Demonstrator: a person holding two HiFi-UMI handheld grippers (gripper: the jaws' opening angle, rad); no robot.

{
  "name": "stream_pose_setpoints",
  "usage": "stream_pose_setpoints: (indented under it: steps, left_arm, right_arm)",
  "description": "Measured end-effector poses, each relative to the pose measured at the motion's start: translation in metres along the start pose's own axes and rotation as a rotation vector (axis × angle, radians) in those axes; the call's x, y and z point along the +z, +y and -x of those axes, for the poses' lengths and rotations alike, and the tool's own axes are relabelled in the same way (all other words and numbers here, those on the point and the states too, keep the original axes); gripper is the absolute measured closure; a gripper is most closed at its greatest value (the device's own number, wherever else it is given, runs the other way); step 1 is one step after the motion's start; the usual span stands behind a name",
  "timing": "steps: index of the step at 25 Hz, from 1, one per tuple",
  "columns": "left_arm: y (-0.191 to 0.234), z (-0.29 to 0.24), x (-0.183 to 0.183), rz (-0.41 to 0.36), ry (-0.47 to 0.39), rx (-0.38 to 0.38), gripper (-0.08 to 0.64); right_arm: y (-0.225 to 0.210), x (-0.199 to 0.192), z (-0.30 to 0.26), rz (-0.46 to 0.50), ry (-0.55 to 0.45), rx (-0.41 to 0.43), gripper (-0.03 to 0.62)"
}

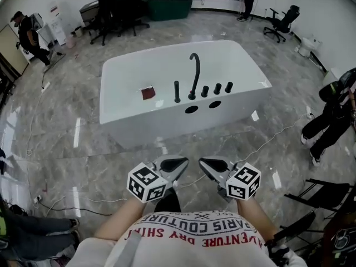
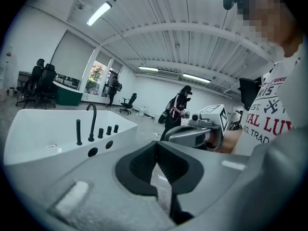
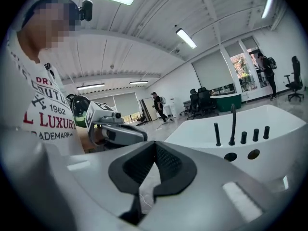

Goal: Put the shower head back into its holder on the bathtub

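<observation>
Left gripper (image 1: 171, 164): jaws closed together, empty. Right gripper (image 1: 214, 166), just beside it: jaws likewise pressed together on nothing. Well ahead of both stands the white bathtub (image 1: 139, 124). On its near rim, left to right: upright black shower head (image 1: 177, 92), arched spout (image 1: 194, 74), three knobs (image 1: 217, 88).

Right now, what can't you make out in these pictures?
Head view: the red item in the bathtub is too small to identify.
Head view: the black upright piece is too small to show how it sits.
Both gripper views: the bathtub's near wall hides its floor.
</observation>
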State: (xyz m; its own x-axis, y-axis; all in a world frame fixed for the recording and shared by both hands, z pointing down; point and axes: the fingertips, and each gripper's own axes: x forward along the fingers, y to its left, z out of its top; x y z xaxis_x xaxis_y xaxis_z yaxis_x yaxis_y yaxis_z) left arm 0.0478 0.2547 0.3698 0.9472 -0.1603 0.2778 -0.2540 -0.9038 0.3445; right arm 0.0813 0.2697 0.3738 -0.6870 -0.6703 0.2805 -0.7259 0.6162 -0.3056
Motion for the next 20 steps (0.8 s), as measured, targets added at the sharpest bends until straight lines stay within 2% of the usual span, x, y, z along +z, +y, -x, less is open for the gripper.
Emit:
stream_pose_setpoints:
  steps: [3,8,13,20]
  left_arm:
    - [-0.044,0.014,-0.003,-0.02,-0.017,0.036,0.557]
    - [-0.082,0.044,-0.003,-0.025,-0.034,0.106,0.557]
    - [-0.101,0.057,-0.01,-0.015,-0.043,0.143,0.557]
    - [-0.114,0.059,-0.007,-0.042,-0.063,0.146,0.557]
  right_arm:
    - [0.021,-0.012,0.037,-0.001,0.008,-0.012,0.588]
    - [0.051,-0.009,0.065,0.002,-0.025,-0.001,0.588]
    - [0.069,-0.019,0.082,0.009,-0.047,0.011,0.589]
    - [0.082,-0.019,0.092,0.048,-0.059,0.002,0.589]
